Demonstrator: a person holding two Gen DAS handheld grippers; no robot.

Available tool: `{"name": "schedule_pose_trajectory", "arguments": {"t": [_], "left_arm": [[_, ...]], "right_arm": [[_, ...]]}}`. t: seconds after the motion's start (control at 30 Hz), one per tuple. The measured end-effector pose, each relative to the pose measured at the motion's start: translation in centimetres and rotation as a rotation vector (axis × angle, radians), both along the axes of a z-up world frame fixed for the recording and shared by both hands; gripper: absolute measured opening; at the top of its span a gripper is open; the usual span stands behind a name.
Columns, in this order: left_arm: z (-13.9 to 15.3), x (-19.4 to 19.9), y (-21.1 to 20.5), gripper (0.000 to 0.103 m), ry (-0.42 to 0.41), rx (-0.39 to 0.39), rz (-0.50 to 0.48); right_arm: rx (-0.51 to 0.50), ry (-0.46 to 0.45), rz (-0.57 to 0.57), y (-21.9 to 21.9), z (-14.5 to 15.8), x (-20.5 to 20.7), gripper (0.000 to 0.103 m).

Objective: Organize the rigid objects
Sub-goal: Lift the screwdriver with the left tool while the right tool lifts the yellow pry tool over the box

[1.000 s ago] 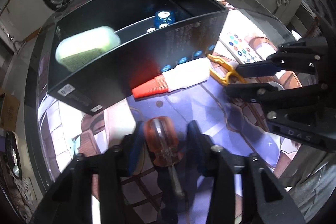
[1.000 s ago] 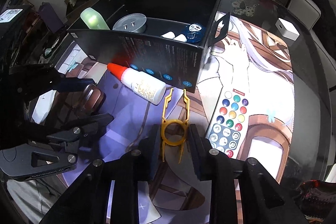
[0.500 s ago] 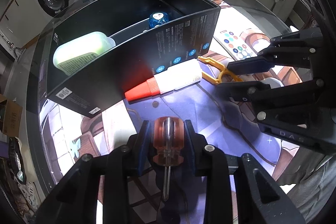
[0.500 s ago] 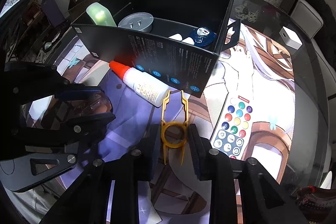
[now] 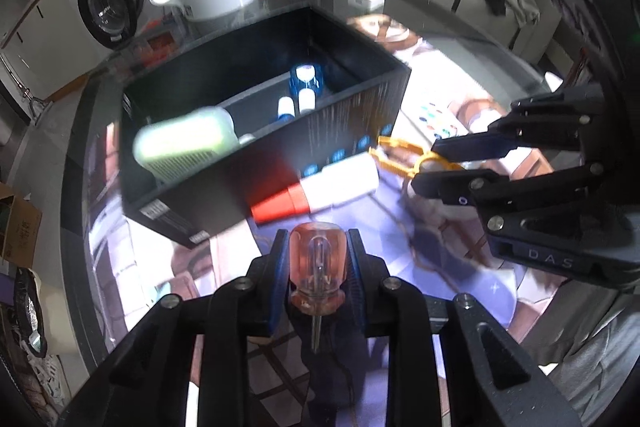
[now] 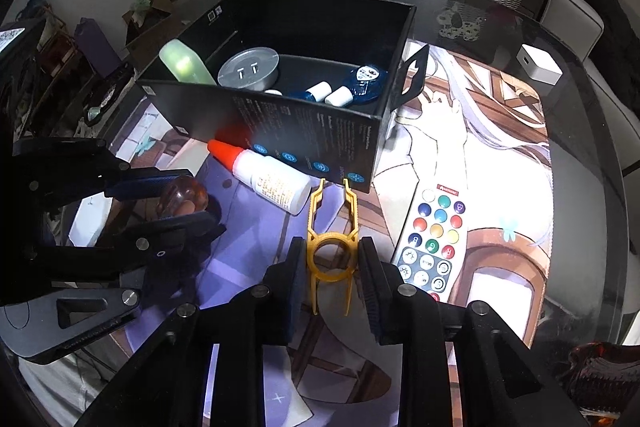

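Left gripper [image 5: 317, 251] clamps translucent amber screwdriver [image 5: 317, 269] – bulbous handle

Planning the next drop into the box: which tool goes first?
Left. The left tool already clamps the orange-handled screwdriver; the right tool only straddles the yellow plastic clip, jaws open.

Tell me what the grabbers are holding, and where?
The left gripper pinches the screwdriver by its orange handle. The right gripper holds nothing; its fingers straddle the yellow clip.
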State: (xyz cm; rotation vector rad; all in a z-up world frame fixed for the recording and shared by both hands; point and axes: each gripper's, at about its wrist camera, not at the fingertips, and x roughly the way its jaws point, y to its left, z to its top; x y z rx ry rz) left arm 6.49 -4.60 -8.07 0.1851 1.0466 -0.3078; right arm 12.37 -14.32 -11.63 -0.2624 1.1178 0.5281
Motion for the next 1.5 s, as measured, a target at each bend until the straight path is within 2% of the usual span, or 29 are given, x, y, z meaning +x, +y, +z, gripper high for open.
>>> {"name": "schedule_pose_trajectory", "arguments": {"t": [0.33,0.5,0.63,0.8,1.0,1.1,1.23,1.5], "left_arm": [[3.8,-0.6,0.4,0.025,-0.161,-0.080,0.001],[6.6,-1.8,1.0,0.025,-0.313,-0.142,0.012],[8.8,-3.1,1.5,0.025,-0.481,-0.145,0.054],[10.5,-4.0,2.7,0.025,-0.577,-0.192,0.094],[12.2,-6.3,3.6,0.025,-0.728,-0.214,0.111],[12.9,-7.3,4.0,0.025,-0.792,-0.213,0.123],[13.2,-7.5,4.3,0.025,-0.806,-0.221,0.119],[13.5,-6.6,4.7,0.025,-0.771,-0.241,0.125]], "right_arm": [[0.075,-0.101,-0.040,-0.8,3.4,-1.1,0.026],[0.105,-0.205,-0.038,-0.8,5.7,-2.5,0.026],[0.153,-0.312,-0.029,-0.7,8.0,-3.9,0.026],[0.211,-0.454,-0.018,-0.7,10.3,-5.8,0.026],[0.287,-0.720,-0.001,-1.1,12.9,-9.4,0.026],[0.313,-0.812,0.021,-1.0,13.7,-11.1,0.026],[0.323,-0.857,0.044,-0.6,14.3,-12.5,0.026],[0.333,-0.837,0.032,-0.4,15.1,-12.2,0.026]]}}
